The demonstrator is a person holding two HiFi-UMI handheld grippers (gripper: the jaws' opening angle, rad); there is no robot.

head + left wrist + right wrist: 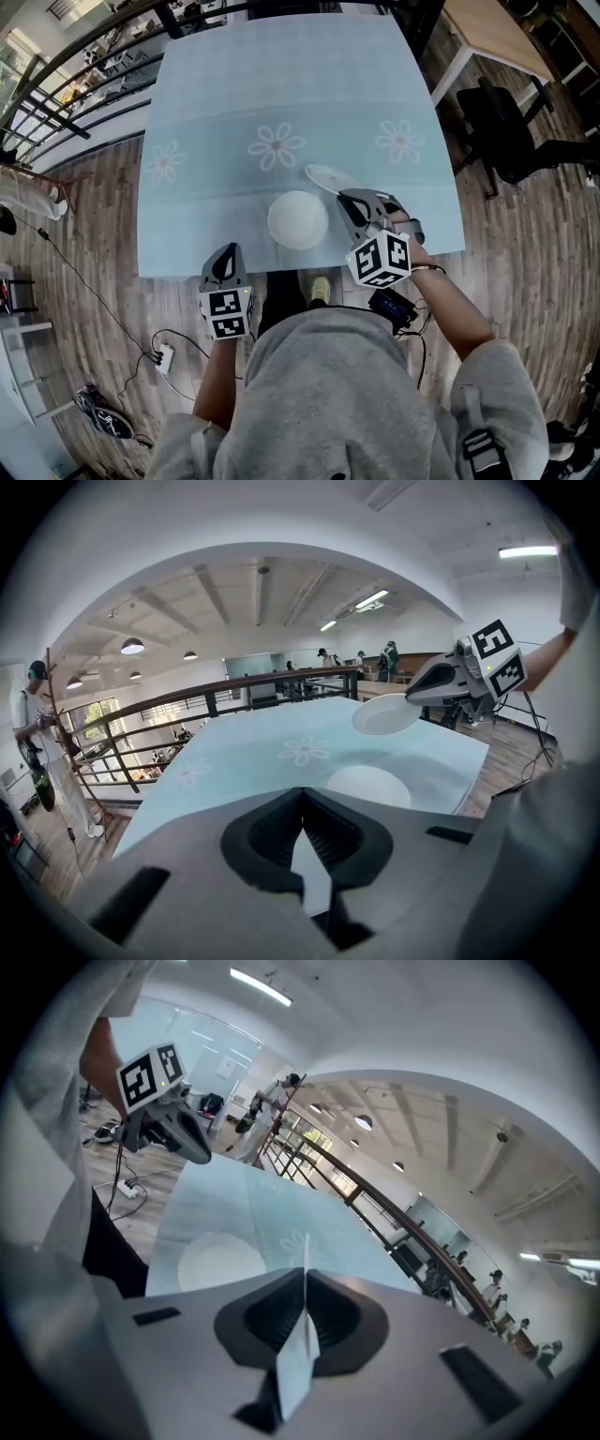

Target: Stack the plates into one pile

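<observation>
One white plate [298, 219] lies flat on the light-blue flowered tablecloth [281, 84] near the table's front edge. A second white plate [328, 177] hangs tilted in the air just right of it, and my right gripper [343, 196] is shut on its near rim. The right gripper view shows this held plate [302, 1340] edge-on between the closed jaws, with the lying plate [222, 1262] below left. My left gripper [228, 251] is shut and empty, just off the table's near edge, left of the lying plate [368, 787]. From there the held plate [386, 714] shows above the table.
A black office chair [511, 131] and a wooden desk [492, 33] stand to the right of the table. A dark railing [66, 66] runs along the far left. Cables and a power strip [161, 356] lie on the wooden floor.
</observation>
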